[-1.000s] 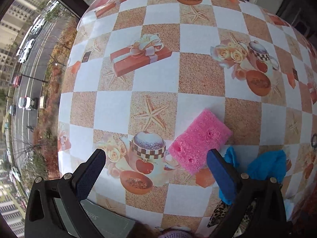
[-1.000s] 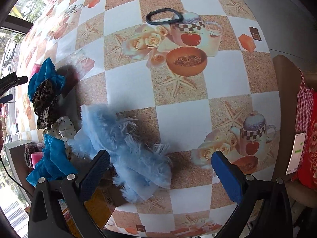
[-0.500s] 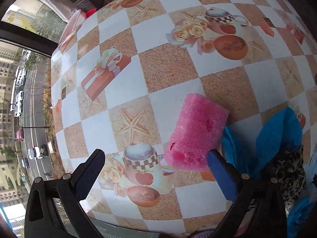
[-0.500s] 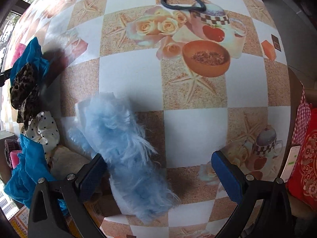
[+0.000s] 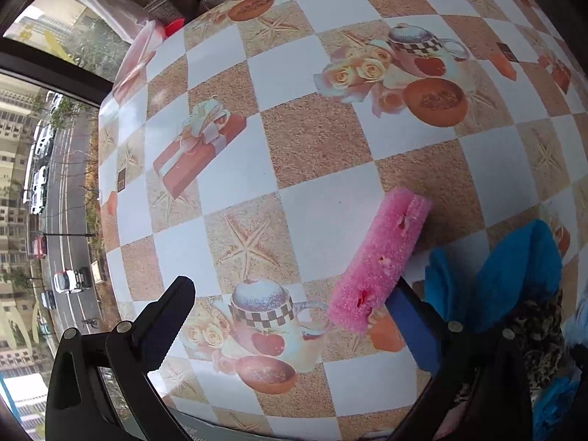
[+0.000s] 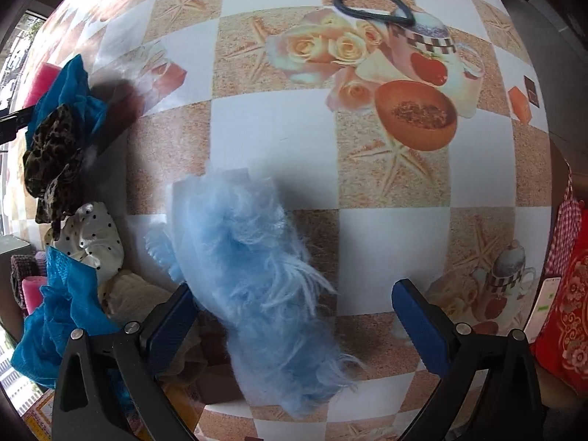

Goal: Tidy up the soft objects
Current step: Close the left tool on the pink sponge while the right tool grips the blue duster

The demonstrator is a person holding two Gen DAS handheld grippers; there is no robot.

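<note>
In the left wrist view a pink sponge stands tilted on its edge on the checkered tablecloth, leaning against my right finger. My left gripper is open with the sponge at the inner side of that finger. A blue cloth and a leopard-print scrunchie lie to its right. In the right wrist view a fluffy light-blue piece lies between the open fingers of my right gripper, nearer the left finger. A pile of soft things lies at left: blue cloth, leopard scrunchie, dotted white scrunchie.
A black hair band lies far on the table in the right wrist view. The table edge runs by a window on the left. A red patterned cushion and a phone sit past the right edge.
The left gripper moved in and the pink sponge tipped from flat up onto its edge against the right finger. The right gripper came lower and closer over the fluffy blue piece.
</note>
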